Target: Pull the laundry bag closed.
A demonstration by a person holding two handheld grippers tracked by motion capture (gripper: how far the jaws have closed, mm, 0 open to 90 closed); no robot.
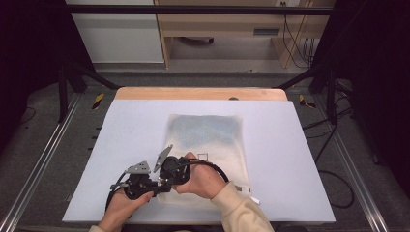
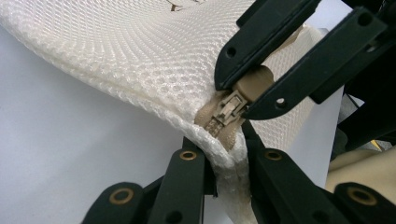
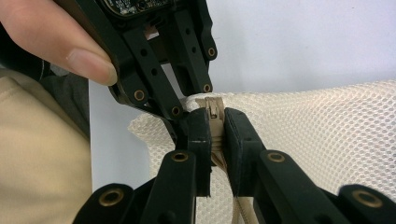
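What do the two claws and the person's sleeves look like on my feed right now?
Both the left claw and the right claw are black, each topped by a grey three-cornered plate. Their jaws are flat black bars joined by brass-coloured rivets, and one shows a row of small holes. A black cable loops from the right one. The right arm wears a cream sleeve.

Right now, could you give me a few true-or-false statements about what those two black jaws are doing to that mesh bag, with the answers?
1. The left gripper pinches the corner of the mesh bag. True.
2. The right gripper hangs open above the bag. False: its jaws are shut on the zipper pull.
3. The zipper pull is bright red. False: it is tan.
4. The bag lies on a pale table. True.
5. Both grippers meet at the bag's near corner. True.
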